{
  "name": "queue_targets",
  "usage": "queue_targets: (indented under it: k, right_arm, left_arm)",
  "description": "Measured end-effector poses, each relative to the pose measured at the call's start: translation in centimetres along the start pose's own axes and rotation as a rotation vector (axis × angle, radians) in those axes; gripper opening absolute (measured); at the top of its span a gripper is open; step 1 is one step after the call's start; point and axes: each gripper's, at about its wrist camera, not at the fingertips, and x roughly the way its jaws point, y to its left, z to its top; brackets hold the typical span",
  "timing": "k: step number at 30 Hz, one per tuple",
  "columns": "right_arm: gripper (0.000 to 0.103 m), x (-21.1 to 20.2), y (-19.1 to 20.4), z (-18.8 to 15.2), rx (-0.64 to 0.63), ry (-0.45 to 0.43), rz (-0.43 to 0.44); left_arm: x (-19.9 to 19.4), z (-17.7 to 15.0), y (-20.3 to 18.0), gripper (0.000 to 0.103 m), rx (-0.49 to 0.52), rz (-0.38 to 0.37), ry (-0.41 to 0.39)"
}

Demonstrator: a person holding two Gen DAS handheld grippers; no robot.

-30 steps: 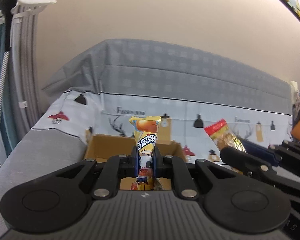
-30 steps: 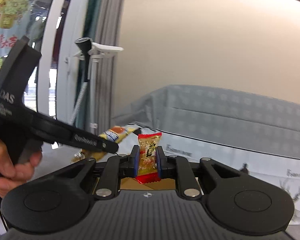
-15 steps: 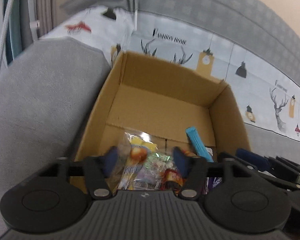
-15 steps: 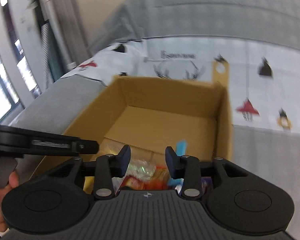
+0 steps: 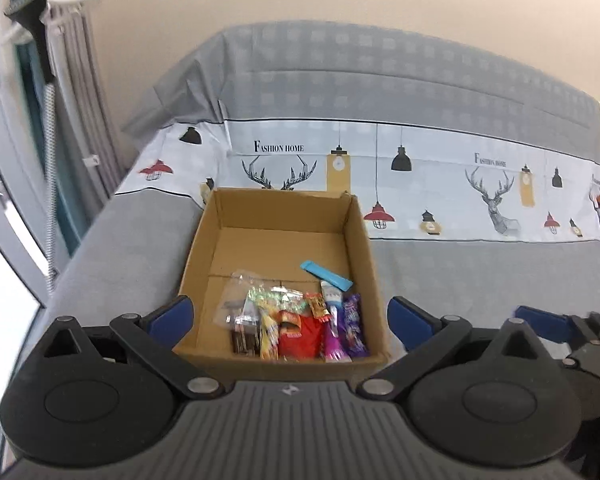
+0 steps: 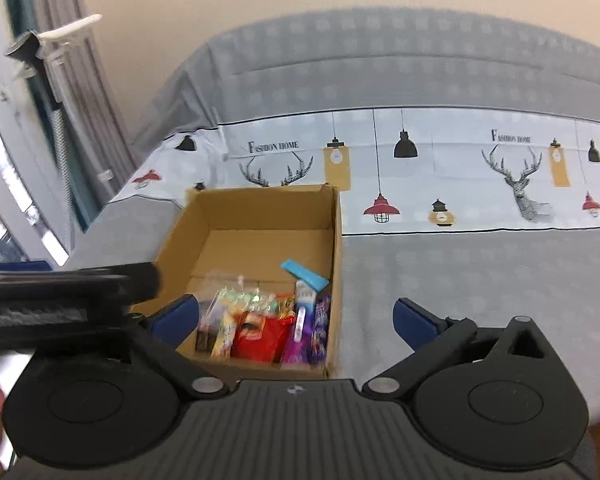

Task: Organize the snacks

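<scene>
An open cardboard box (image 5: 278, 204) stands on the grey sofa seat, also in the right wrist view (image 6: 260, 196). Several snack packets (image 5: 296, 326) lie piled at its near end, with a red pack, purple packs and a blue bar (image 5: 326, 275); they show in the right wrist view too (image 6: 264, 328). My left gripper (image 5: 290, 320) is open and empty, held above the box's near edge. My right gripper (image 6: 296, 316) is open and empty, just right of it. The left gripper's body (image 6: 68, 292) crosses the right wrist view's left side.
The sofa seat (image 5: 480, 276) stretches to the right of the box. A printed cover with deer and lamps (image 5: 492, 192) lies over the sofa back. Curtains and a white stand (image 5: 44, 40) are at the left.
Both grippers held snack packets a second ago. They opened over the box and let the packets fall in. Both have since pulled back and up, jaws wide.
</scene>
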Motion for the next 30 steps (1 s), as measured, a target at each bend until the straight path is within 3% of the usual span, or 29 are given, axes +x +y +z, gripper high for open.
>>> queue_targets:
  k: [4,9,12,30]
  right_arm:
    - [0.103,-6.0,-0.5,-1.6,0.012,0.038,-0.118]
    - [0.103,-10.7,-2.3,-4.1,0.120,0.071,-0.061]
    - [0.103,-12.5,-2.6,-5.1,0.123,0.055,-0.070]
    - [0.103,-13.7,-1.9,-5.5,0.110,0.064,-0.046]
  left_arm:
    - [-5.2,-1.8,-2.8,0.103,0.019,-0.020,0.010]
    - [-9.9,-3.9,-5.1,0.103,0.041,0.021,-0.008]
    - [-11.2,-4.6,-5.5,0.103,0.039,0.011,-0.016]
    - [-12.2,-4.8,-4.7,0.103,0.031,0.082,-0.008]
